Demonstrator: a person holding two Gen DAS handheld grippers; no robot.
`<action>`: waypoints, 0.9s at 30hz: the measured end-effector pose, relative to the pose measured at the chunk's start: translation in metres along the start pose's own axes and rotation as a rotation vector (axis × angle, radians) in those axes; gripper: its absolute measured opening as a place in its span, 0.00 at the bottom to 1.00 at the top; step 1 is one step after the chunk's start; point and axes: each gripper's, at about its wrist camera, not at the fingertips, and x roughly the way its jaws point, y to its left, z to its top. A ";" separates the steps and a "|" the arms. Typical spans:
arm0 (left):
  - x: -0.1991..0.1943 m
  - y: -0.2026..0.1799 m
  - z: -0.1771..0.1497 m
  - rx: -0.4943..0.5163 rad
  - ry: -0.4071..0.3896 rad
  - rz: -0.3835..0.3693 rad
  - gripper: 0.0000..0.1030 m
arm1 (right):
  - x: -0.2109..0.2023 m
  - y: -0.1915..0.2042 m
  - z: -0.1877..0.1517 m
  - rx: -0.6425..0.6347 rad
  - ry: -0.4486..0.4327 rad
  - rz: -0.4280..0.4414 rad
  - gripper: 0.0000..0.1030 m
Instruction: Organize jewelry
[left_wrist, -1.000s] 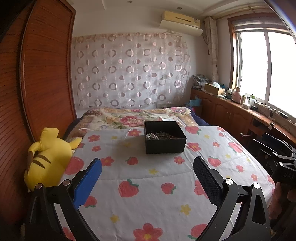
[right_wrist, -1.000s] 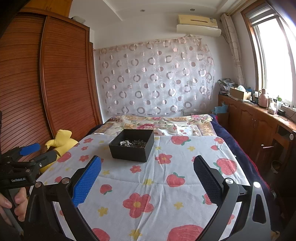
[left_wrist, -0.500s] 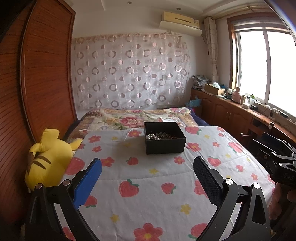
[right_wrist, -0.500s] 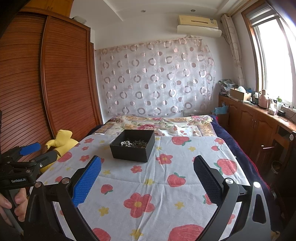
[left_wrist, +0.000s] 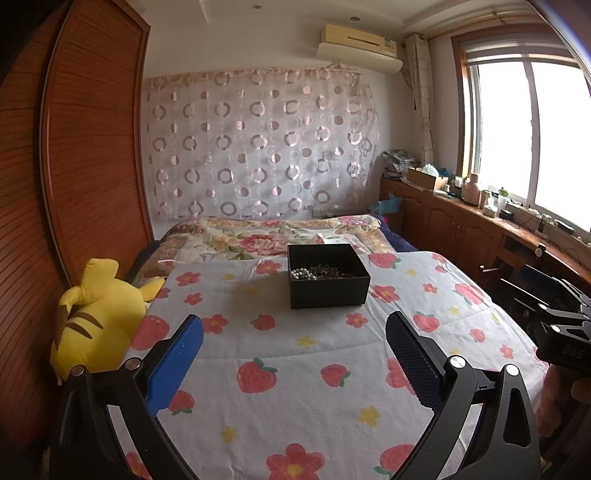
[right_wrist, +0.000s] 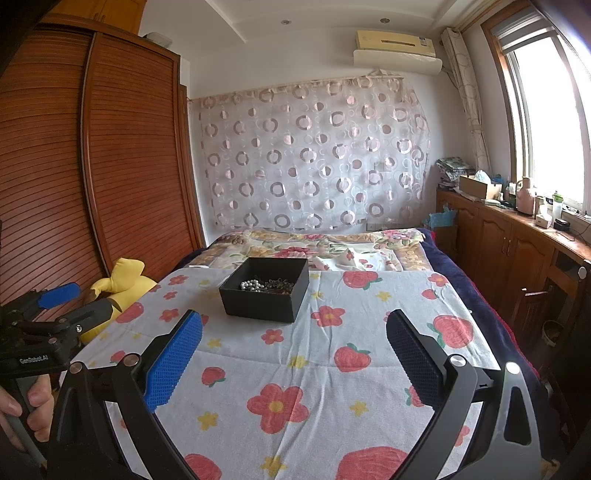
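Left wrist view: the left gripper (left_wrist: 295, 354) hovers level over the strawberry-and-flower printed white bedspread (left_wrist: 295, 387), fingers spread wide, gripping nothing. At 12 o'clock ahead sits the open black square cardboard box (left_wrist: 328, 275), holding a white bead strand and tangled dark chains. The right gripper (right_wrist: 294, 352) is likewise wide apart and empty, with the box at 11 o'clock.
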 end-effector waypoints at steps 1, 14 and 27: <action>0.000 0.000 0.000 0.000 0.000 0.000 0.93 | 0.000 0.001 -0.001 -0.001 0.001 0.000 0.98; -0.001 0.001 0.001 0.000 -0.006 0.001 0.93 | -0.001 0.001 -0.002 0.000 -0.002 -0.005 0.98; 0.000 0.003 0.003 -0.001 -0.009 0.000 0.93 | -0.001 0.001 -0.002 0.001 -0.001 -0.004 0.98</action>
